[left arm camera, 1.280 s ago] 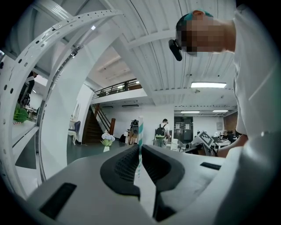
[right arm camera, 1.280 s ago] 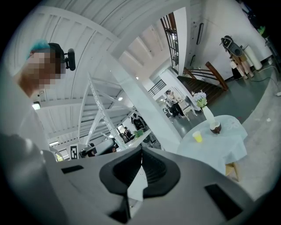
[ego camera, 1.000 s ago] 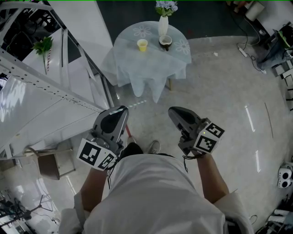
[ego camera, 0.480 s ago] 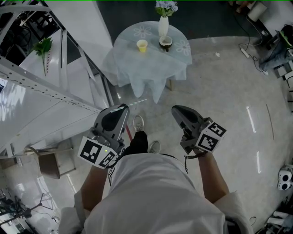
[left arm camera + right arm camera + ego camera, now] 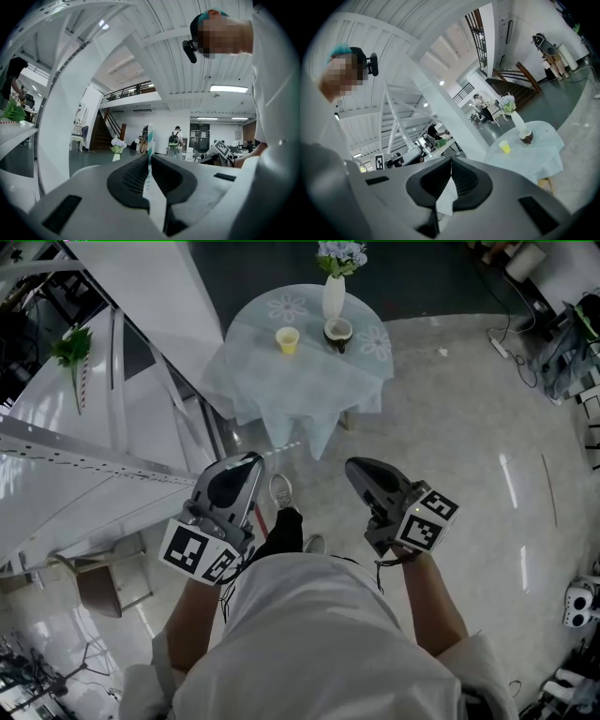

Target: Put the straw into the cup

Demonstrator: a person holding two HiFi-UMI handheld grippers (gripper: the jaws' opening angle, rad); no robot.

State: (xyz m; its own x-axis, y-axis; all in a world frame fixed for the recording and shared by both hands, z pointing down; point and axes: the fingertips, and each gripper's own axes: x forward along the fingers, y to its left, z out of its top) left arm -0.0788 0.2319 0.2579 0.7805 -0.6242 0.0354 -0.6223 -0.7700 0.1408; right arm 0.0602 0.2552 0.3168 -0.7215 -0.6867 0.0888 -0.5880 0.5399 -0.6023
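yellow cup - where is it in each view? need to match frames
Head view: yellow cup top centre, on the round table.
Left gripper view: not in it.
Right gripper view: right of centre, same table.
Shared landmark: flower vase, beside the cup; it shows in all three views.

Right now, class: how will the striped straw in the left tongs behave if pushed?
Probably light and bendy: the straw is thin and looks like paper. Gripped by the left tongs with a length standing free, its tip may buckle.
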